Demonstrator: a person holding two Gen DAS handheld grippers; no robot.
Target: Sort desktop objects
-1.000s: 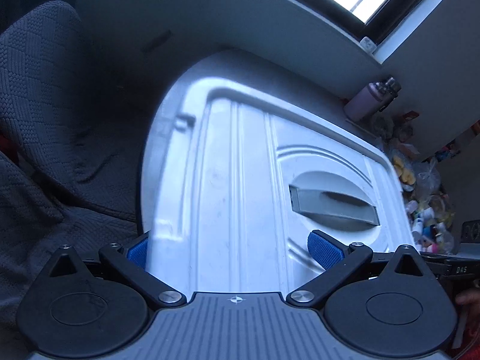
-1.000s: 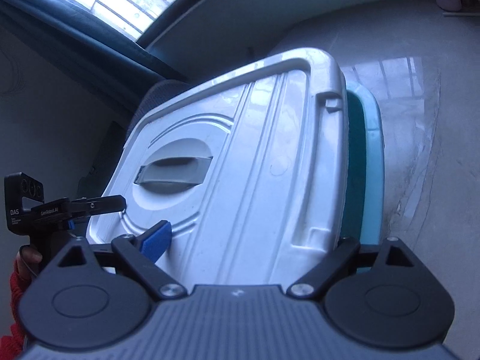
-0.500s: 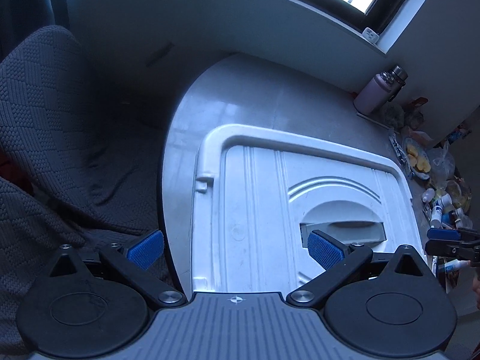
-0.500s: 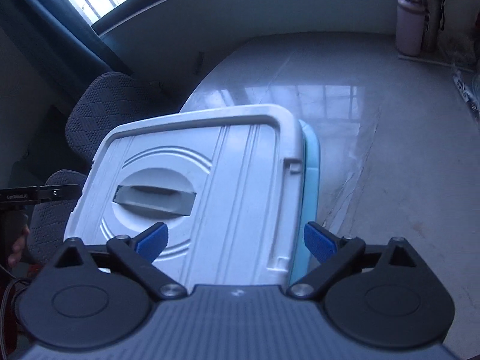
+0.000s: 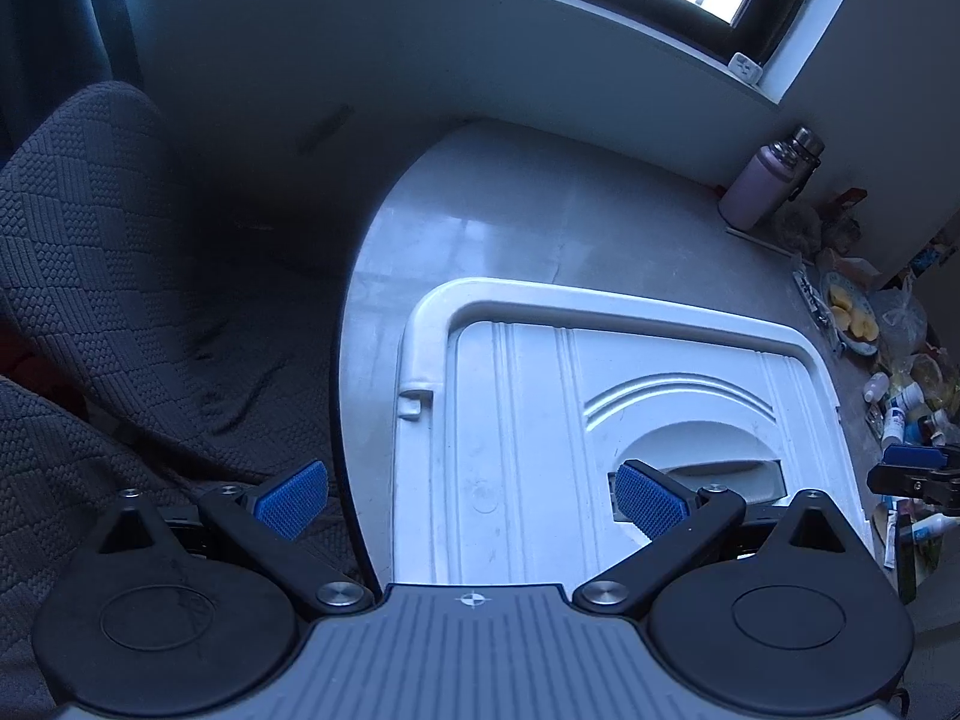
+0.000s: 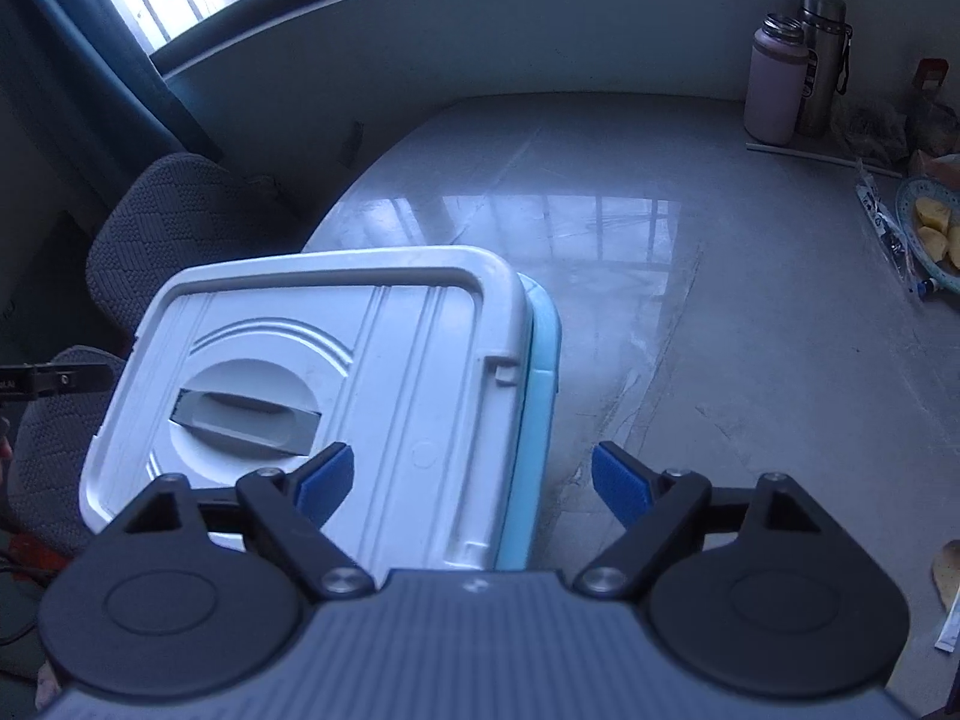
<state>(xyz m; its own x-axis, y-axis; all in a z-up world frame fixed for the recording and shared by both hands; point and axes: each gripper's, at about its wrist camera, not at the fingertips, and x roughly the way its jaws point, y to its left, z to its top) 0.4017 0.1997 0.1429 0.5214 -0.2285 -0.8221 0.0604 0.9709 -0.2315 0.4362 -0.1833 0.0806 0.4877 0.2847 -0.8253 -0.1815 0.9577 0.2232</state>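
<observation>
The left gripper (image 5: 471, 501) hangs with its blue-padded fingers spread wide and nothing between them, above the left end of a white ribbed plastic lid (image 5: 528, 420) with a raised rim. One pad sits over the table's curved edge on the gripper's left, the other over the lid's round recess on its right, where a grey flat carrying handle (image 5: 726, 468) lies folded down. The lid covers a pale blue plastic storage box (image 6: 537, 408), whose side wall shows only in the right wrist view, directly ahead of the right gripper (image 6: 471, 486) and slightly to its left. That gripper is likewise spread apart and empty, one pad above the lid near the handle recess, the other above the bare glossy grey stone table (image 6: 660, 276). A small latch notch (image 6: 504, 369) on the lid's rim lies just ahead of the right gripper. Well ahead and to its right, at the table's far edge, a pink insulated bottle (image 6: 774, 84) stands upright, touching or just beside a steel flask (image 6: 822, 60). Further right, a patterned plate of yellow fruit pieces (image 6: 936, 228) rests near the table's side. From the left gripper, a clutter of small bottles and tubes (image 5: 906, 414) lies far to its right, and a dark grey quilted fabric chair (image 5: 102, 276) fills the space to its left, beyond the table's edge.
</observation>
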